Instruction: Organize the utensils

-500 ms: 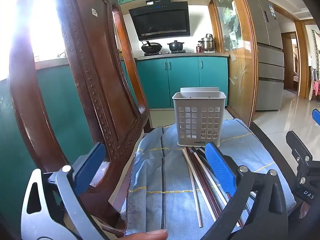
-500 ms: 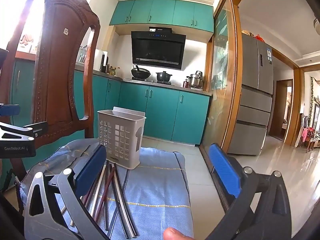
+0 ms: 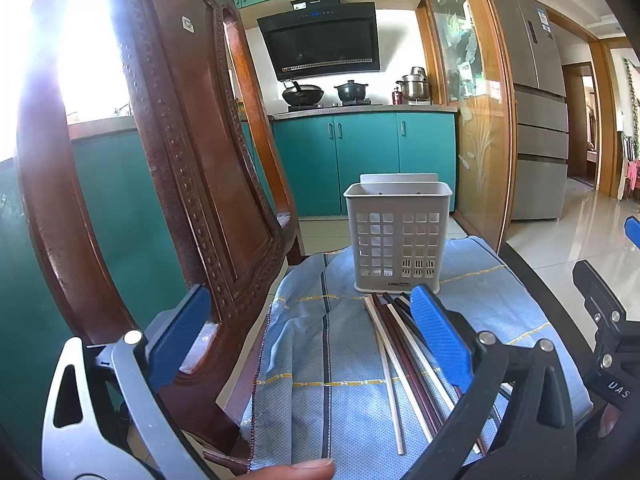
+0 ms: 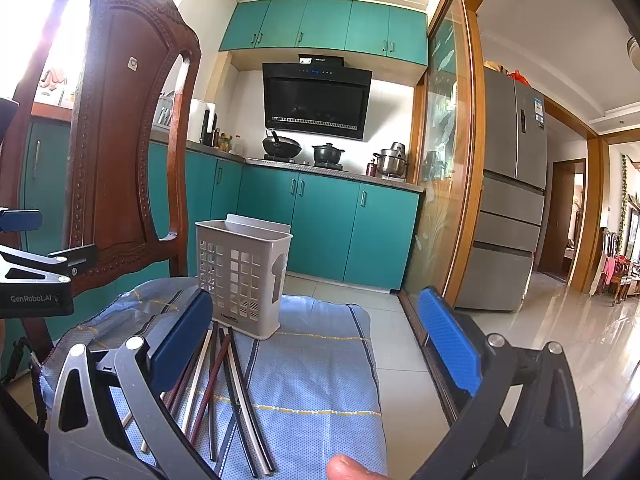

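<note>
A grey slotted utensil holder (image 3: 398,236) (image 4: 243,278) stands upright on a blue checked cloth (image 3: 344,364) (image 4: 320,364). Several chopsticks (image 3: 400,356) (image 4: 224,392), white, dark red and black, lie side by side on the cloth just in front of the holder. My left gripper (image 3: 308,344) hovers over the cloth, open, nothing between its blue pads; its right pad overlaps the chopsticks in view. My right gripper (image 4: 316,344) is open and empty too, to the right of the chopsticks. Each gripper's edge shows in the other's view.
A carved wooden chair back (image 3: 192,184) (image 4: 116,152) rises close on the left. The cloth's right edge drops to a tiled floor (image 4: 404,344) beside a glass sliding door (image 4: 444,168). Teal cabinets (image 3: 360,160) and a stove stand behind; a fridge (image 4: 512,200) is at the right.
Both views have barely shifted; the left gripper sits very slightly lower and closer to the chopsticks. Nothing was taken hold of or let go.
</note>
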Tool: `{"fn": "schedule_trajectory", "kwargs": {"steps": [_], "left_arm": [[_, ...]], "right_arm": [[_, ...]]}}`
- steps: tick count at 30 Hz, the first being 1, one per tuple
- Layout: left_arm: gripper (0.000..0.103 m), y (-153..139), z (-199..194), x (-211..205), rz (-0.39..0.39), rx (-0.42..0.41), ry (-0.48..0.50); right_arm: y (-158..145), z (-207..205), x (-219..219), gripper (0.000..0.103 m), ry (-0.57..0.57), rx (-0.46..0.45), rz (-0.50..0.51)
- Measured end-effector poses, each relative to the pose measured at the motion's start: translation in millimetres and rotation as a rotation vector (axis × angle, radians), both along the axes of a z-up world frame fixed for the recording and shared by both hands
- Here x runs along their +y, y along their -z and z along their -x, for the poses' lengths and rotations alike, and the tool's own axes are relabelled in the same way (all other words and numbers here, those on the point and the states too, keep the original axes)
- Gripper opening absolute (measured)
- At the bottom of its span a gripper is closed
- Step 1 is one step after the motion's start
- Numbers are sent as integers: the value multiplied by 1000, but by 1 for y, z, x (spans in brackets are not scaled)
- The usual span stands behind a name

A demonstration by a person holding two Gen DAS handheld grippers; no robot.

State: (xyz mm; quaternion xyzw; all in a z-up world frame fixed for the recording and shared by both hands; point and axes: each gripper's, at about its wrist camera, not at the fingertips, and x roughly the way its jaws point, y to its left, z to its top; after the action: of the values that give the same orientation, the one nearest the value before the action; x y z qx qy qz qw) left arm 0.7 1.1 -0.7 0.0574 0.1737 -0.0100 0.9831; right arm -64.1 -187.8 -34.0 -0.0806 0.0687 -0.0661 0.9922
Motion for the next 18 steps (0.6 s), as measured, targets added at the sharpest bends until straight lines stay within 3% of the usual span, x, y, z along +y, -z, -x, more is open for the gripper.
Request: {"fn": "schedule_trajectory", "kwargs": {"steps": [18], "left_arm": [[99,0,-3,-1,-3,3,1]], "right_arm": [[-3,1,1,101,-4,-3,-8]]}}
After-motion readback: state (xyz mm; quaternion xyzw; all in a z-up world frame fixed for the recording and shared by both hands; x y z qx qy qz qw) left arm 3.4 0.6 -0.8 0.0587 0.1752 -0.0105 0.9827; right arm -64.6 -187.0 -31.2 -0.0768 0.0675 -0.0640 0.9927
